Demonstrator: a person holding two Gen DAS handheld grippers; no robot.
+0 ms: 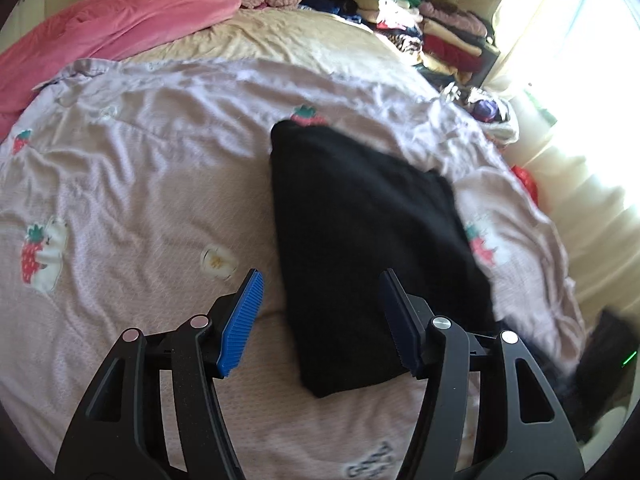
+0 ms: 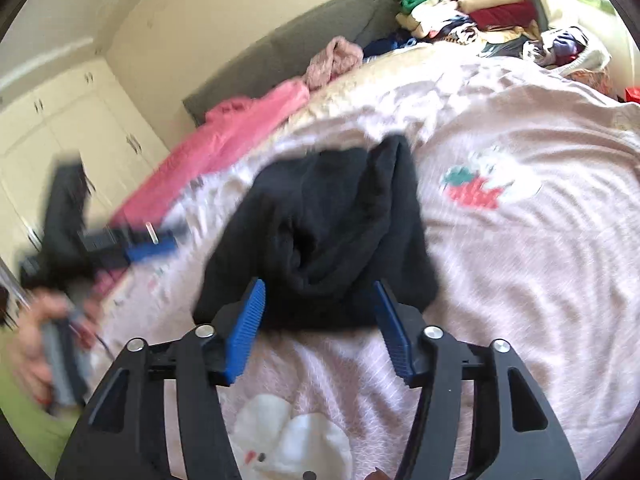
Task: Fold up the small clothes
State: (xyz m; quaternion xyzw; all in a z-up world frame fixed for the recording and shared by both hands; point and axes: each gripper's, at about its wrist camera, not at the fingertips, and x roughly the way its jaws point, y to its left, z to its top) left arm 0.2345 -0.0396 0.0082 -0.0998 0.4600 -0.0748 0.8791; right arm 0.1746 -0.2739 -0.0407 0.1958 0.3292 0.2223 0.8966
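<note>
Black garment lies partly folded on the bed, between both sets of spread jaws.

It looks like a soft, light knit that will sag and bunch; in the right wrist view its near part is rumpled into a hollow. It should not slip on the ribbed blue pads. Best hold, I judge, is a pinch at a corner or along the near folded edge, through all layers, so they lift together. The left gripper and right gripper hover just above it, holding nothing.
</note>
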